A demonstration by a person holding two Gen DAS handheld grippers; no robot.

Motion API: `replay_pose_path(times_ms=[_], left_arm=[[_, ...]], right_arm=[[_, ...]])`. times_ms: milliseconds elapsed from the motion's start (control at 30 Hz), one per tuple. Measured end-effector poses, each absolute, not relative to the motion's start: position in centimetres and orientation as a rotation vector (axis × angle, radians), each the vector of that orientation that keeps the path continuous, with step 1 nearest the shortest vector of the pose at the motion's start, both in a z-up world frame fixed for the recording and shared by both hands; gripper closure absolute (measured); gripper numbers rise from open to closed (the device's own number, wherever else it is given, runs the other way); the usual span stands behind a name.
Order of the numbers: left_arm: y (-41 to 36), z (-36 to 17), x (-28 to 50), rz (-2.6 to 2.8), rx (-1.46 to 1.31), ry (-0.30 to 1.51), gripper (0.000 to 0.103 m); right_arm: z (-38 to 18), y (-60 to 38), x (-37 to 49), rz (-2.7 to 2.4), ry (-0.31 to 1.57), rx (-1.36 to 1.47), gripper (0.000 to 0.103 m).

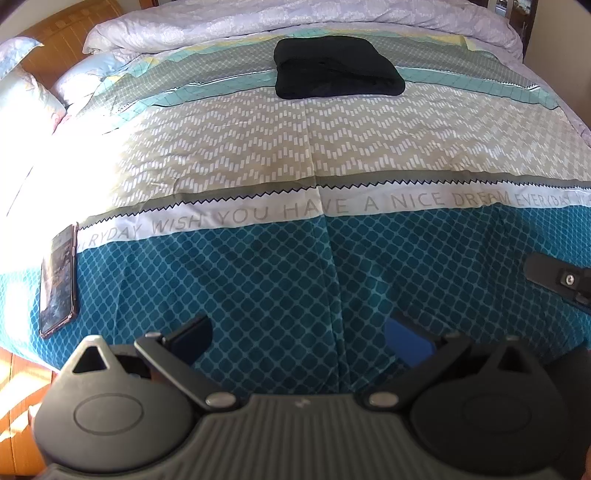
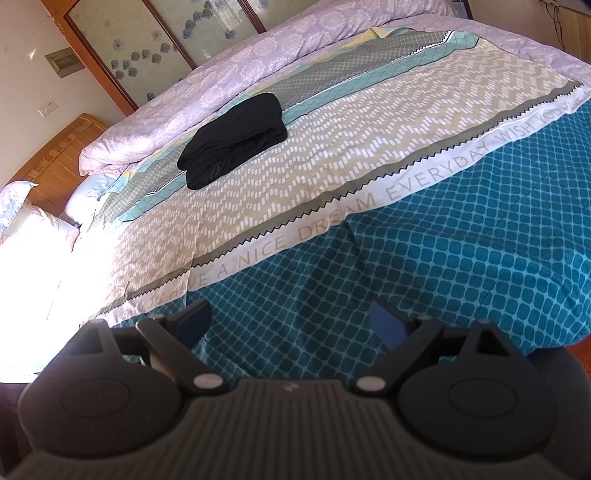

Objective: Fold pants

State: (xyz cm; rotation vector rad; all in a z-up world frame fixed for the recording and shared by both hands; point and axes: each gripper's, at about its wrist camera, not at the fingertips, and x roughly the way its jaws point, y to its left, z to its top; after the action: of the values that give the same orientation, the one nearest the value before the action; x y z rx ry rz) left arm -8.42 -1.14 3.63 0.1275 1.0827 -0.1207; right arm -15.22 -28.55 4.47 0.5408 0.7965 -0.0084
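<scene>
Black pants (image 1: 338, 68) are lying folded into a compact bundle at upper center of the left wrist view, sitting across the grey and teal stripes of the bedspread (image 1: 258, 155); in the right wrist view the same pants (image 2: 233, 140) are showing at upper left of center, folded edges stacked toward the lower left. Left gripper (image 1: 299, 339) is hanging at the bottom of its frame over the teal diamond-pattern part of the bedspread, jaws spread wide, nothing between them, well apart from the pants. Right gripper (image 2: 291, 321) is sitting at the bottom of its frame, jaws likewise wide apart and gripping nothing, also far from the pants. A black piece of the right gripper is poking in at the right edge of the left wrist view. White band on the bedspread is reading "RYDAY WISH YOU HAVE A NICE DREAM EVERYDAY" in grey capitals across mid frame in the left view; the right view is showing "HAVE A NICE DREAM EVERYDAY WISH YOU" running diagonally. 1 phone (image 1: 59, 280) is lying flat at the left edge, screen up, text unreadable. Lilac floral duvet (image 1: 295, 22) is bunched along the top just beyond the pants. Pillow (image 2: 33, 225) is lying at left in glare.
</scene>
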Motion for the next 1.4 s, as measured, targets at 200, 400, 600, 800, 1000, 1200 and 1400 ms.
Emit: replay_pose_path(times_ms=[200, 400, 600, 800, 1000, 1200, 1400], left_arm=[[-1.1, 3.4, -8.3, -0.106, 0.143, 1.080, 0.000], [-1.1, 3.3, -8.3, -0.081, 0.176, 1.063, 0.000], [-1.0, 3.3, -8.2, -0.072, 0.186, 1.061, 0.000], [-1.0, 3.1, -8.2, -0.077, 0.187, 1.071, 0.000], [-1.0, 2.6, -8.1, -0.091, 0.174, 1.101, 0.000], [-1.2, 2.6, -8.1, -0.106, 0.172, 1.109, 0.000], [-1.3, 2.6, -8.1, -0.114, 0.171, 1.111, 0.000]], right_arm=[[4.3, -28.6, -15.2, -0.007, 0.802, 0.545, 0.009], [4.2, -28.5, -15.2, -0.006, 0.808, 0.549, 0.009], [4.2, -28.5, -15.2, -0.006, 0.809, 0.550, 0.009], [4.1, -28.5, -15.2, -0.006, 0.810, 0.550, 0.009], [4.0, -28.5, -15.3, -0.005, 0.812, 0.552, 0.009], [4.1, -28.5, -15.3, -0.004, 0.812, 0.551, 0.009], [4.1, -28.5, -15.3, -0.005, 0.813, 0.552, 0.009]])
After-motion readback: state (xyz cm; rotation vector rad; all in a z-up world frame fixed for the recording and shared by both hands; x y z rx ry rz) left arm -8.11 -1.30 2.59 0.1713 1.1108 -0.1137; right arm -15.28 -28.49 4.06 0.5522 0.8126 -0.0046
